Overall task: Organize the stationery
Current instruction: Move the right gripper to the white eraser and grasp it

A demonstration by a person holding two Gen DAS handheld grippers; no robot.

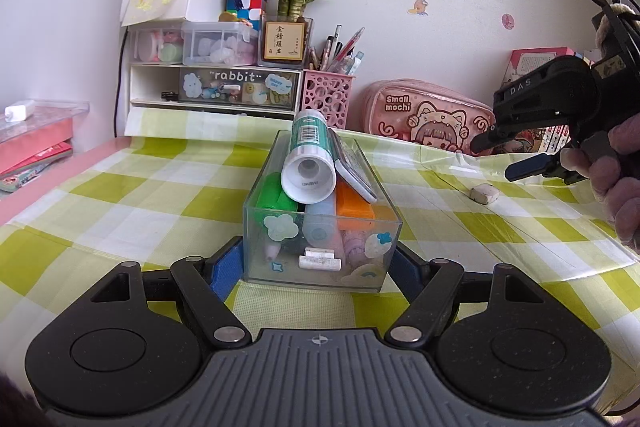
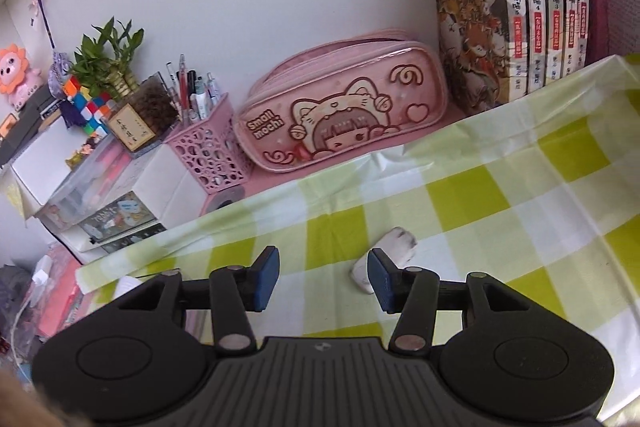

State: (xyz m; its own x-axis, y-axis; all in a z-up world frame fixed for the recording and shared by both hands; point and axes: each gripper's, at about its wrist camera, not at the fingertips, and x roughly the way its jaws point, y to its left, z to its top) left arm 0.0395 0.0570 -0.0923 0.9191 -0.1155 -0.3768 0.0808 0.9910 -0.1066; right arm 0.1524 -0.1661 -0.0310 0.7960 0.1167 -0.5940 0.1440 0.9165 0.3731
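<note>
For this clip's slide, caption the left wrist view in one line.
Left gripper clamps a clear box of stationery on the checked cloth; right gripper hovers open near a loose eraser.

Your right gripper [image 2: 323, 277] has bare counter [image 2: 520, 227] from 12 to 3 o'clock; only the eraser [image 2: 394, 247] lies ahead, pencil case [image 2: 344, 107] and books [image 2: 512, 7] beyond.
</note>
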